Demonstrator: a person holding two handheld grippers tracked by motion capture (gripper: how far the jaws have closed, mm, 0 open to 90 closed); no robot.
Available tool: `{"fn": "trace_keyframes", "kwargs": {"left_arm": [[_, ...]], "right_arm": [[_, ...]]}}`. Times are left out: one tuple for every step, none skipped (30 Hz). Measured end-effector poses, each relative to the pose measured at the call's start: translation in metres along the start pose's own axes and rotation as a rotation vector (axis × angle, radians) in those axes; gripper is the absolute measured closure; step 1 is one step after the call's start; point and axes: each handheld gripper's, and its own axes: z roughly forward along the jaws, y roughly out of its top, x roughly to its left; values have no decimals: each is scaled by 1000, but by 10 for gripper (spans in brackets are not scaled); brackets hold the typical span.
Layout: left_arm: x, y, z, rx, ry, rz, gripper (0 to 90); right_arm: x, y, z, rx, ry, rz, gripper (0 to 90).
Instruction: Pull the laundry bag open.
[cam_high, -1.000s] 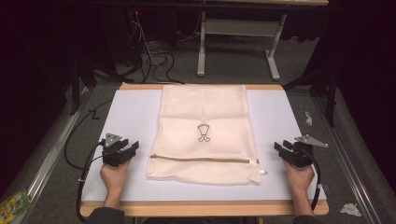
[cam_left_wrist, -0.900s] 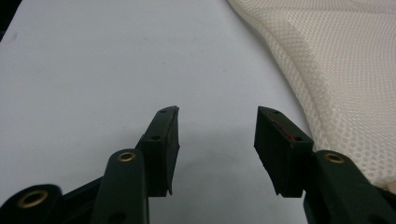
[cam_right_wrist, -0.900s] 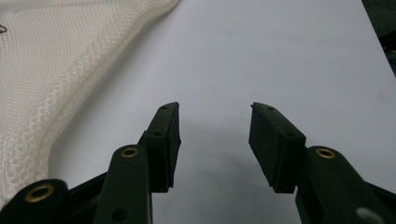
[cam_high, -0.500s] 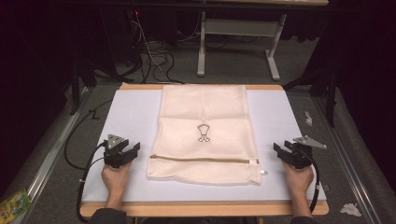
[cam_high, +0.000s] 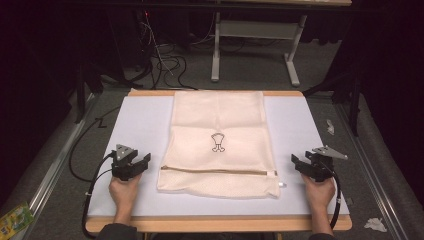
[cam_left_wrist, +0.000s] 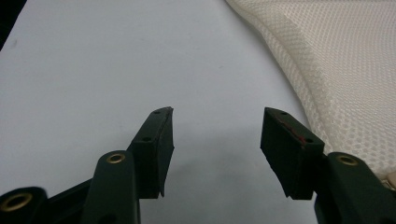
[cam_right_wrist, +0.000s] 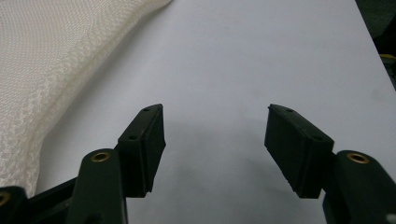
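A cream mesh laundry bag (cam_high: 219, 142) lies flat in the middle of the white table (cam_high: 140, 120), with a zipper (cam_high: 217, 171) across its near end and a small dark logo at its centre. My left gripper (cam_high: 134, 163) rests on the table left of the bag, its jaws open over bare white surface; they have just been opening, with nothing between them. The bag's edge (cam_left_wrist: 336, 79) lies off to the side of the left gripper (cam_left_wrist: 217, 126). My right gripper (cam_high: 305, 164) sits right of the bag, jaws wide open and empty, also just opened further. The bag (cam_right_wrist: 51, 60) lies beside the right gripper (cam_right_wrist: 215, 123).
The table's wooden rim (cam_high: 215, 223) runs along the near edge. Cables (cam_high: 165, 62) and a metal desk frame (cam_high: 255, 45) stand on the grey floor beyond. Scraps of paper (cam_high: 372, 223) lie on the floor at right.
Both grippers' jaws have spread a little wider. The hands and the bag have stayed in place.
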Motion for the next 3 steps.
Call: {"fn": "trace_keyframes", "kwargs": {"left_arm": [[0,0,0,0,0,0,437],[0,0,0,2,1,-1,433],[0,0,0,2,1,-1,431]], "right_arm": [[-1,0,0,-1,2,3,374],[-1,0,0,0,3,8,364],[-1,0,0,0,3,8,364]]}}
